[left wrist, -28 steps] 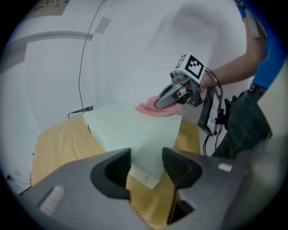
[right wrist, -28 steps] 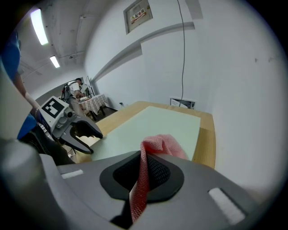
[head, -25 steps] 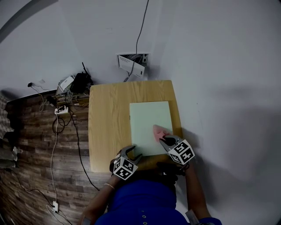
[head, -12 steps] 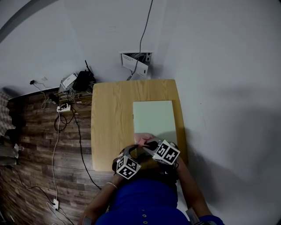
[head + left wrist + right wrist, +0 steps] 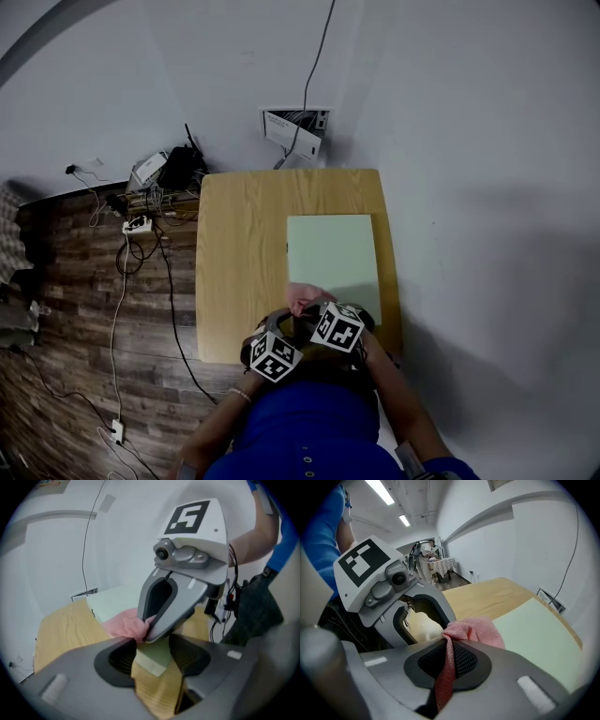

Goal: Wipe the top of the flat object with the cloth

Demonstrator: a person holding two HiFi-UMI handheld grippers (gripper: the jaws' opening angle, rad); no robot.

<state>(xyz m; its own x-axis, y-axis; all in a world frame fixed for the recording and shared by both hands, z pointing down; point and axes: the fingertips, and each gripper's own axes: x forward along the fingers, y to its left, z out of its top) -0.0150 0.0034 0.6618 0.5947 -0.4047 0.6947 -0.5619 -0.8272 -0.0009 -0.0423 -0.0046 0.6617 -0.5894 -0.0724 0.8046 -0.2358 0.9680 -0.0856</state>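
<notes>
Grips pink cloth (image 5: 476,630) in right tool (image 5: 443,640), on near-left part of pale green flat object (image 5: 333,253) on wooden tabletop (image 5: 244,244). Holds left tool (image 5: 151,651) open astride its near corner. Shows square markers (image 5: 337,325) on both tools.

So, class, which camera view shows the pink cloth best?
The right gripper view: the pink cloth is large and central, clamped in the right tool. The left gripper view shows a bunch; the head view, a small patch.
</notes>
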